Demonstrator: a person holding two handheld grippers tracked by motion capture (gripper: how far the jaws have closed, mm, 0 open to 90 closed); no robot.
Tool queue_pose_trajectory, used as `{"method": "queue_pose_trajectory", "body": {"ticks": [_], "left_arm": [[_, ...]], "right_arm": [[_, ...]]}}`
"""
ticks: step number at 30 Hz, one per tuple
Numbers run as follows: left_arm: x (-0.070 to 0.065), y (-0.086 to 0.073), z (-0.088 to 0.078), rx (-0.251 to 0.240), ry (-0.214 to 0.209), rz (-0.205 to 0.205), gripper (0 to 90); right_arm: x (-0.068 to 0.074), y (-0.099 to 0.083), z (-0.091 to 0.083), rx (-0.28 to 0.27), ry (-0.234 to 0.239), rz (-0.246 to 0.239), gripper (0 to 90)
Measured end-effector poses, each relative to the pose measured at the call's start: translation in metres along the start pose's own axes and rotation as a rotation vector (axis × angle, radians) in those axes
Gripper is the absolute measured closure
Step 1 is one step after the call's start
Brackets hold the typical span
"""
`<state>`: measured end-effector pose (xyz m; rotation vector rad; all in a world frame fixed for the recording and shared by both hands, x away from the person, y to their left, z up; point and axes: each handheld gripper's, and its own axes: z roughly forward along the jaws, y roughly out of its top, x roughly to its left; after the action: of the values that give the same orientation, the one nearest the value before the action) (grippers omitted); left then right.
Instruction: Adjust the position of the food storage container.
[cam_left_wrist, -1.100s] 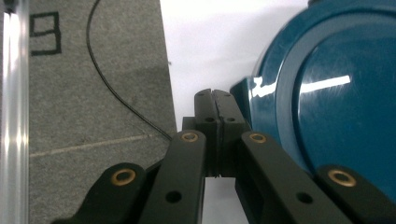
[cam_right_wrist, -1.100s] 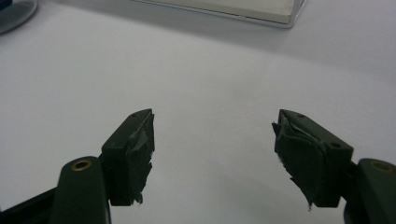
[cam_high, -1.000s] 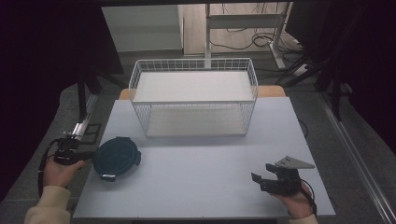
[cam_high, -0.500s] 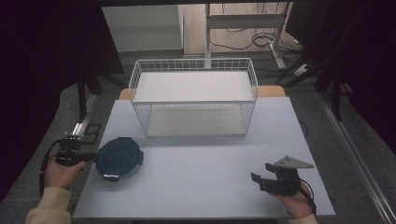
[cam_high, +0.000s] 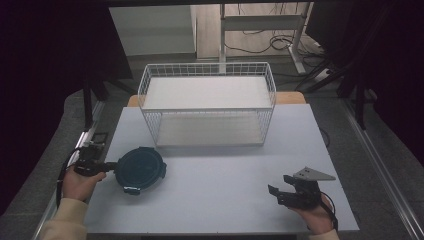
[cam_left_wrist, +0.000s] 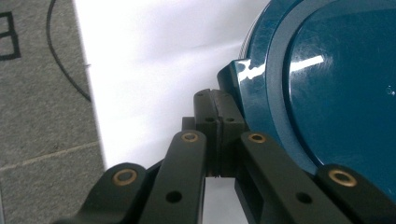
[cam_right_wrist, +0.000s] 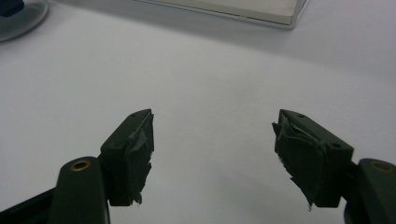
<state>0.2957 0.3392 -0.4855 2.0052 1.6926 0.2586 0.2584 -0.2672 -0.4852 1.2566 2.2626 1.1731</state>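
A round dark-blue lid (cam_high: 140, 168) with latch tabs lies flat on the white table (cam_high: 225, 200), at the left. My left gripper (cam_high: 106, 166) lies level at the lid's left edge. In the left gripper view its jaws are pressed together with nothing between them, and the gripper (cam_left_wrist: 215, 105) touches a latch tab of the lid (cam_left_wrist: 336, 93). My right gripper (cam_high: 278, 193) rests near the table's front right, open, with only bare table between its fingers (cam_right_wrist: 135, 140); the right gripper (cam_right_wrist: 214, 140) points across the table.
A white wire basket (cam_high: 207, 100) with a pale floor stands at the back middle of the table; its base edge (cam_right_wrist: 233, 11) is in the right gripper view. Grey floor and a black cable (cam_left_wrist: 65, 70) lie beyond the table's left edge.
My left gripper and the blue lid have slid together to the right, further onto the table. The right gripper has kept still.
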Motion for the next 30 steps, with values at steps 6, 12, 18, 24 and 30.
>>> {"method": "queue_pose_trajectory", "body": {"ticks": [6, 12, 18, 24, 30], "left_arm": [[-0.017, 0.006, 0.007, -0.004, -0.027, 0.025, 90.0], [-0.03, 0.007, 0.011, 0.001, -0.051, 0.05, 90.0], [-0.044, 0.009, 0.015, 0.002, -0.075, 0.068, 90.0], [-0.063, 0.011, 0.021, -0.004, -0.1, 0.094, 90.0], [-0.078, 0.012, 0.024, -0.006, -0.12, 0.099, 90.0]], "right_arm": [[-0.001, 0.0, 0.0, 0.002, -0.002, 0.0, 28.4], [0.0, 0.0, 0.0, 0.003, -0.003, -0.001, 28.4], [0.0, 0.0, 0.0, 0.003, -0.002, -0.003, 28.4], [0.0, 0.001, 0.001, -0.001, -0.001, -0.006, 28.4], [0.001, 0.0, 0.0, 0.002, -0.001, -0.008, 28.4]]}}
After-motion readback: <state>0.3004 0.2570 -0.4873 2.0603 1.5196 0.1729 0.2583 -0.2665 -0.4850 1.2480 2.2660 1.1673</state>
